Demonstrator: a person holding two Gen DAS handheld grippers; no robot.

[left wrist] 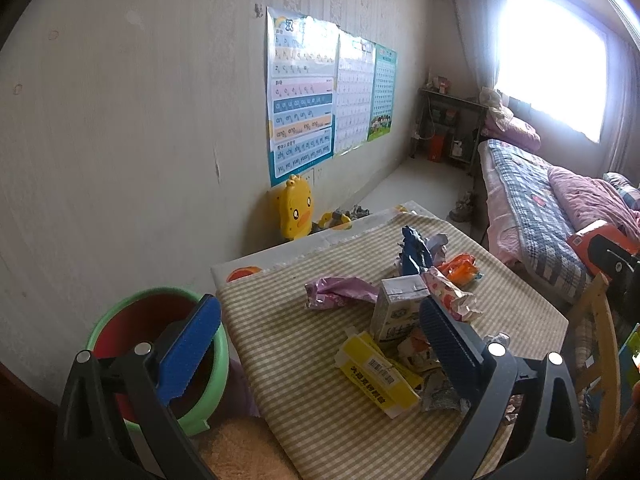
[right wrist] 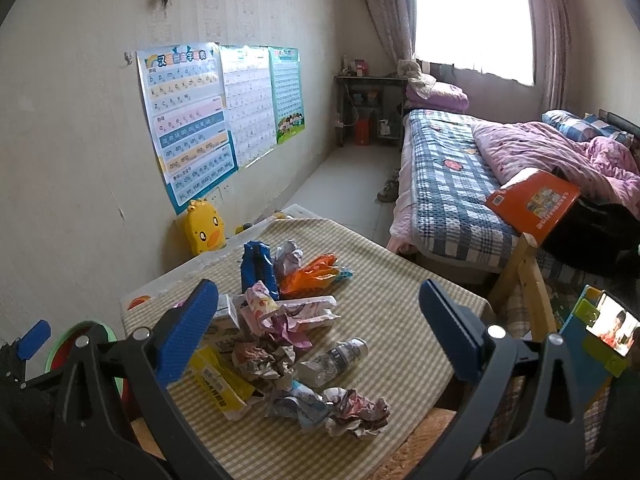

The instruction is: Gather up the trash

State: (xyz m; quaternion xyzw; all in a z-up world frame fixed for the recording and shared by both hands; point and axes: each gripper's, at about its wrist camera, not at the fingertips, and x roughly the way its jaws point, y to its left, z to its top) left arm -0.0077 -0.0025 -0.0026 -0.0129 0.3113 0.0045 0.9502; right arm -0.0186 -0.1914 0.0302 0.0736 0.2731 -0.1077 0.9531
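A heap of trash lies on a low table with a striped cloth [left wrist: 312, 392] [right wrist: 400, 320]: a yellow box [left wrist: 376, 372] [right wrist: 216, 380], a small milk carton [left wrist: 396, 308], a pink wrapper [left wrist: 336, 290], a blue wrapper [right wrist: 256, 264], an orange bag [right wrist: 312, 272], a small bottle [right wrist: 340, 356] and crumpled paper [right wrist: 356, 408]. A green bin with a red inside [left wrist: 160, 332] stands left of the table. My left gripper [left wrist: 320, 340] is open above the table's left part. My right gripper [right wrist: 320, 320] is open over the heap, holding nothing.
A yellow duck toy [left wrist: 294, 208] leans on the wall under posters [left wrist: 300, 92]. A bed with an orange book [right wrist: 532, 204] is on the right. A wooden chair frame [right wrist: 520, 280] and a phone in a holder [right wrist: 612, 324] stand by the table's right side.
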